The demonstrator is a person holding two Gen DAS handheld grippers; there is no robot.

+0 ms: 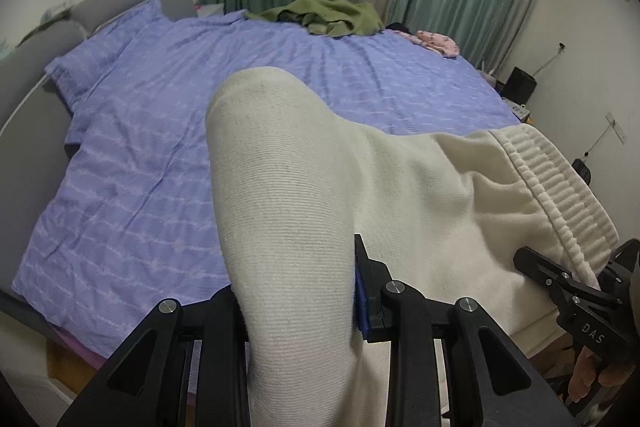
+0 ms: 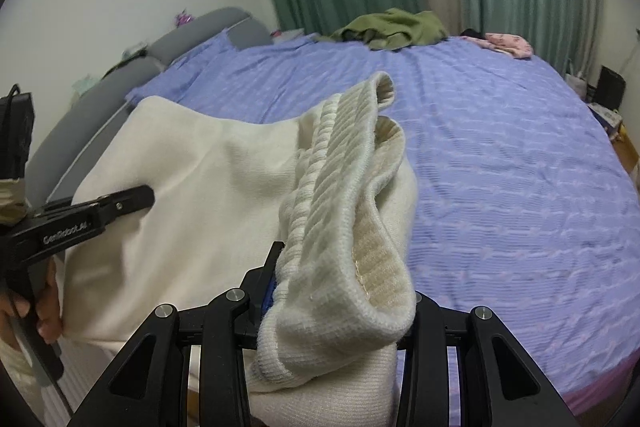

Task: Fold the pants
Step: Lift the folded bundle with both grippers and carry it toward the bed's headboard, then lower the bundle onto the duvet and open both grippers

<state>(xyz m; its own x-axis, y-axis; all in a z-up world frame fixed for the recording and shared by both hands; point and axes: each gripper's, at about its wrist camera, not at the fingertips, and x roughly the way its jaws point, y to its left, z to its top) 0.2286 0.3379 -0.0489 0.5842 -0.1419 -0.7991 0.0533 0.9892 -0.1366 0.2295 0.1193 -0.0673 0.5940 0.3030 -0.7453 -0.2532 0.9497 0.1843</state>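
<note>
Cream knit pants (image 1: 304, 195) hang stretched sideways between both tools, left tool (image 1: 296, 291) clenched on leg fabric, right tool (image 2: 340, 291) clenched on the ribbed waistband (image 2: 340, 187), above the purple bed (image 2: 500, 155) lying ahead.

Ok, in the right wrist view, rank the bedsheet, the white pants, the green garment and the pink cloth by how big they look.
1. Bedsheet
2. White pants, enlarged by nearness to the camera
3. Green garment
4. Pink cloth

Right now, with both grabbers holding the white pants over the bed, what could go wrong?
The pants could slip: the left gripper pinches only a bunched fold, and the right gripper holds just the waistband. They hang crumpled, so they may land wrinkled on the purple sheet.
</note>
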